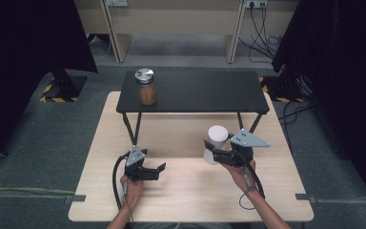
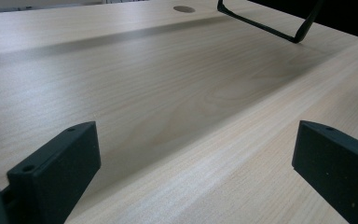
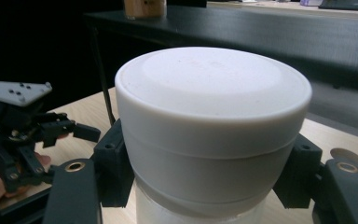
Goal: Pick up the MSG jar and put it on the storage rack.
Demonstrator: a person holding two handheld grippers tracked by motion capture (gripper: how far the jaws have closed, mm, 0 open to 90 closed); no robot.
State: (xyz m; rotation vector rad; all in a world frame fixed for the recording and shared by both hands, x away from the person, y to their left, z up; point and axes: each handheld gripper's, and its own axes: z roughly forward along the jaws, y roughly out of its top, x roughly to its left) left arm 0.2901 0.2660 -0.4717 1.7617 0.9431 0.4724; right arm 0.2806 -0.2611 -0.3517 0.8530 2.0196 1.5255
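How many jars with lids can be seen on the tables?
2. A white jar stands on the wooden table, held by the right claw. A brown jar with a metal lid stands on the black shelf.

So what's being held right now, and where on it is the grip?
The right gripper clamps the white jar on its sides, just below the lid. The left gripper is open over the wooden table, holding nothing.

Around my workspace: the bystanders

I see a light wooden table [image 1: 186, 191] filling the lower middle of the high view, with a black raised shelf [image 1: 205, 90] standing at its far edge. A brown-filled jar with a silver lid [image 1: 146, 87] sits on the shelf's left end. Cables [image 1: 262, 33] hang at upper right.
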